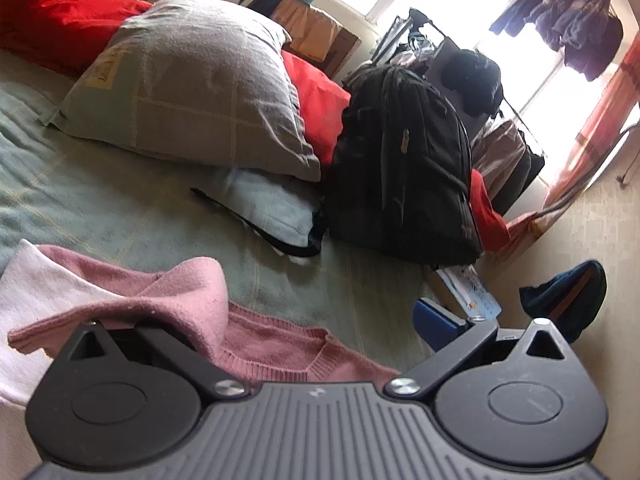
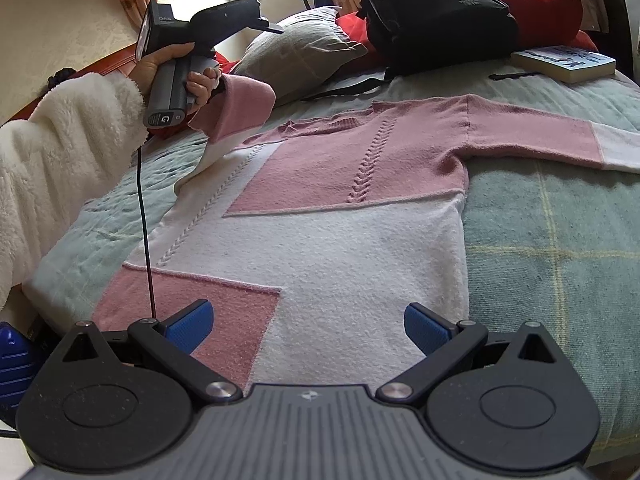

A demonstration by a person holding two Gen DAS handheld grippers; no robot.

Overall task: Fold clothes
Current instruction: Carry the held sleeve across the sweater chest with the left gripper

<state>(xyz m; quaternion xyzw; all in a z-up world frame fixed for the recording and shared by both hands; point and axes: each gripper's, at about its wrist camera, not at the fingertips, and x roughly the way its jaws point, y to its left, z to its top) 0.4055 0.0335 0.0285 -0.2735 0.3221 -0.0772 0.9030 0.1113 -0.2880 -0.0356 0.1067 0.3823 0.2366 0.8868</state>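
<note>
Pink-and-white sweater flat on bed; one sleeve lifted over left edge, draped across left gripper, fingers spread; right gripper spread, empty. Body unfolded.

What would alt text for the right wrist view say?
A pink and white knitted sweater lies flat on a pale green blanket, one sleeve lifted by the left hand-held gripper. The right hand-held gripper hovers open over the hem.

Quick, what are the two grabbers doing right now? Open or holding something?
Left gripper: cannot tell if it is open or shut; the pink sleeve drapes by it.
Right gripper: open, holding nothing, over the sweater.
</note>
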